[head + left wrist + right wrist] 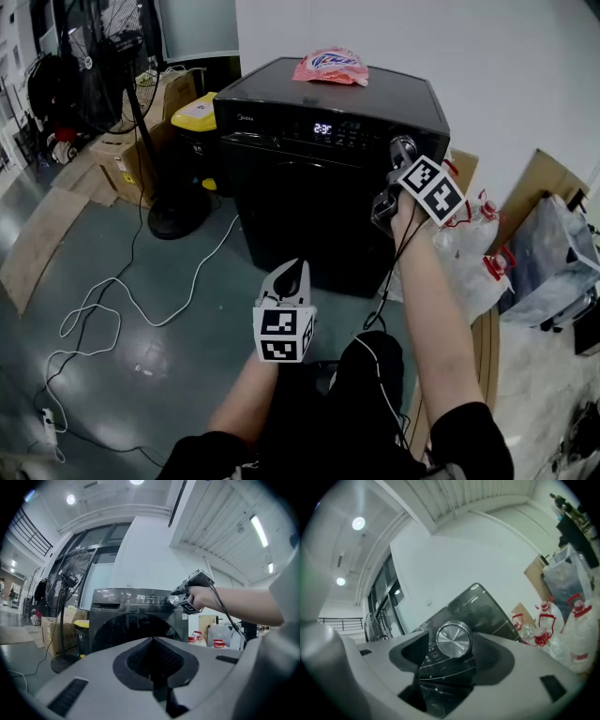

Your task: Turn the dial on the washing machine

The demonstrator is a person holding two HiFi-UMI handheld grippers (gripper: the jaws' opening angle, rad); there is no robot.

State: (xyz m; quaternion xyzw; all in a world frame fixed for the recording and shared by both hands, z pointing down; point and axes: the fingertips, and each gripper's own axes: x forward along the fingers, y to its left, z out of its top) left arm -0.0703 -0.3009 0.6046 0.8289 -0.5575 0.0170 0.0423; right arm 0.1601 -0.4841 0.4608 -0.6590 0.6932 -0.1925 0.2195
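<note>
A black front-loading washing machine stands ahead with a lit display. Its silver dial sits at the right end of the control panel. My right gripper is up against the panel with the dial between its jaws, and both pads touch the dial's rim. In the left gripper view the dial shows just under that gripper's nose. My left gripper hangs low in front of the machine's door, apart from it, jaws together with nothing in them.
A pink packet lies on the machine's top. A standing fan, a yellow-lidded bin and cardboard boxes stand at the left. White cables trail over the floor. Plastic bags and bottles crowd the right side.
</note>
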